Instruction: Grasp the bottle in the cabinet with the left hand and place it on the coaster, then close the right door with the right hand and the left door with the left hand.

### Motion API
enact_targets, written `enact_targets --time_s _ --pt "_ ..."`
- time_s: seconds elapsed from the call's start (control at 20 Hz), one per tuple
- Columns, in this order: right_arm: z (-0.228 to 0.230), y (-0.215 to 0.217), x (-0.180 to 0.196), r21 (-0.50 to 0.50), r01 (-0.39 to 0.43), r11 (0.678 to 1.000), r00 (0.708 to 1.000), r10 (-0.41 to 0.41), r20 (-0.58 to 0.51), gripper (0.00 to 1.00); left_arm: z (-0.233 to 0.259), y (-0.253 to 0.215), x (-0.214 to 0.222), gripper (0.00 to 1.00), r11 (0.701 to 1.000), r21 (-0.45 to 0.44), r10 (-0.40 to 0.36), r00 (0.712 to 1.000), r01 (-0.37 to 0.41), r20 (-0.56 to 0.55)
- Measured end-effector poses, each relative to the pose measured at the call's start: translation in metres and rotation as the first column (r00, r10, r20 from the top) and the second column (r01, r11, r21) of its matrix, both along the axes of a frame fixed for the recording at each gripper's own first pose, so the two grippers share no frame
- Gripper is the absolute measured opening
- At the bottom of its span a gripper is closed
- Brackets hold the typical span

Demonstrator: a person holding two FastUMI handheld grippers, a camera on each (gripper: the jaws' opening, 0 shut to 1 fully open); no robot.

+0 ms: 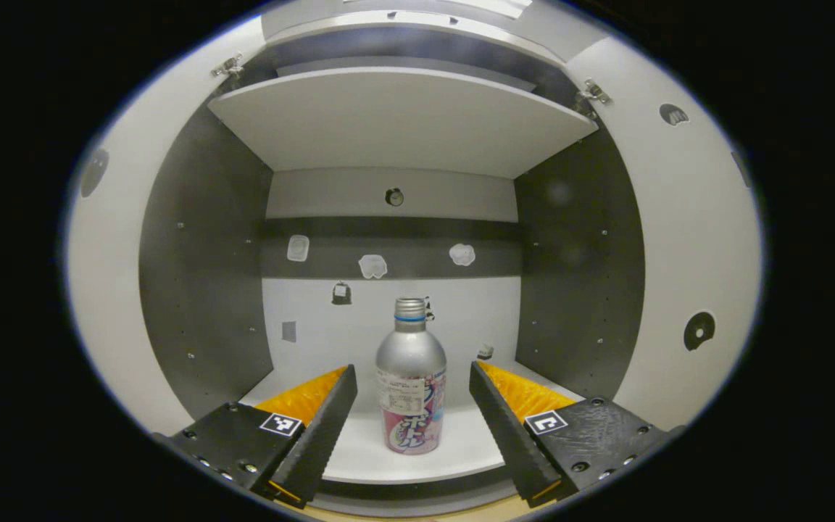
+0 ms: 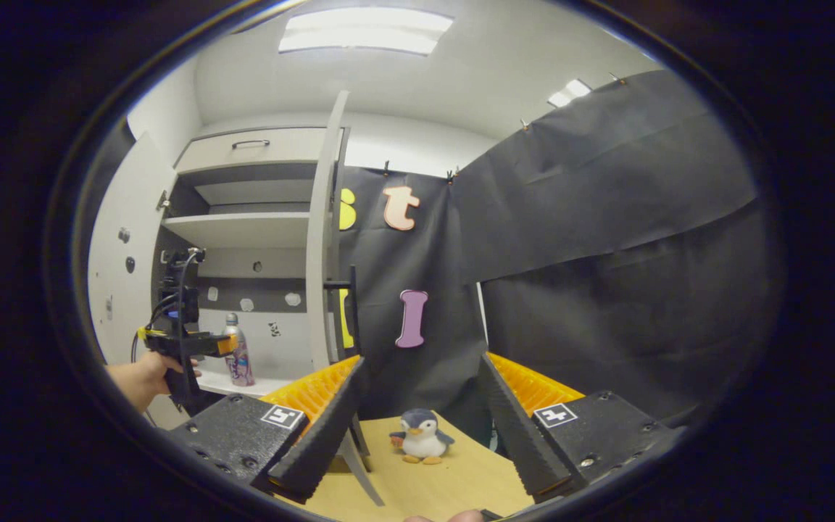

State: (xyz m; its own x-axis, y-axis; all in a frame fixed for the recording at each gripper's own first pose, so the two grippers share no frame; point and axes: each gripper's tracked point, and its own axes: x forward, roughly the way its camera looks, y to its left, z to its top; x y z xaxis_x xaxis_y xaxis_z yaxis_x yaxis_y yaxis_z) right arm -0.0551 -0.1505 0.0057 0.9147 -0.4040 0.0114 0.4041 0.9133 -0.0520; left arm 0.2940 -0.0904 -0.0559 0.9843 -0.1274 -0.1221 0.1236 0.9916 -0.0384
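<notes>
Step in hand: the approach to the first grasp is judged to be under way; the drink bottle point(image 1: 411, 377) is not yet gripped, and placing on the coaster and closing both doors are left to do.
Left claw point(image 1: 410, 406): held released, its two fingers spread wide, one on each side of the bottle and clear of it. In the right gripper view the left claw point(image 2: 223, 346) is seen from the side, reaching into the cabinet just short of the bottle point(image 2: 238, 354).
Task object: the bottle stands upright on the lower shelf point(image 1: 461, 453), straight ahead of the left claw and centred between its fingers, with the cap above finger level.
Next move, as judged: the left claw must be advanced until the fingers flank the body of the bottle, then clenched on it below the shoulder; a square, level entry is called for so that the bottle is not tipped.
Hand pose: the hand point(image 2: 143, 378) on the left claw's handle is held out level toward the open cabinet.
Right claw point(image 2: 417, 406): released, fingers apart, nothing between them; it hovers over the wooden counter point(image 2: 454, 482), with a penguin toy point(image 2: 421, 436) ahead between its fingers.
Doors: the left door point(image 1: 109, 290) and the right door point(image 1: 686, 239) stand open to either side of the left claw; the right door point(image 2: 323, 239) is seen edge-on to the upper left of the right claw.
Coaster: not located.
</notes>
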Motion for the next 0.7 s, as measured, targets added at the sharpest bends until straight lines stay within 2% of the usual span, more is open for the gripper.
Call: enact_targets --time_s 0.1,0.15,0.2,0.3,0.35,0.7 --pt "0.001 0.001 0.001 -0.003 0.009 1.0 1.0 -0.009 0.001 0.99 -0.01 0.001 0.013 0.96 1.0 0.022 0.005 1.0 -0.004 -0.009" --pt "0.002 0.0 0.0 -0.005 0.016 1.0 1.0 -0.016 0.002 0.99 -0.013 -0.001 0.018 1.0 1.0 0.028 -0.001 1.0 0.001 -0.007" --pt "0.001 -0.001 -0.001 -0.005 0.024 1.0 1.0 -0.024 0.003 1.0 -0.016 -0.001 0.023 0.96 0.999 0.036 0.001 1.0 0.0 -0.011" --pt "0.0 0.001 -0.002 -0.004 0.034 0.999 0.999 -0.034 0.002 1.0 -0.026 0.001 0.034 1.0 0.999 0.051 0.013 1.0 -0.012 -0.021" --pt "-0.001 0.0 -0.005 -0.004 0.039 0.999 0.999 -0.039 0.0 1.0 -0.031 0.001 0.04 0.96 0.998 0.057 0.018 0.999 -0.016 -0.03" --pt "-0.001 -0.007 -0.016 -0.005 0.081 0.997 0.997 -0.081 -0.003 1.0 -0.036 -0.004 0.063 0.94 0.998 0.066 0.024 1.0 -0.024 -0.004"
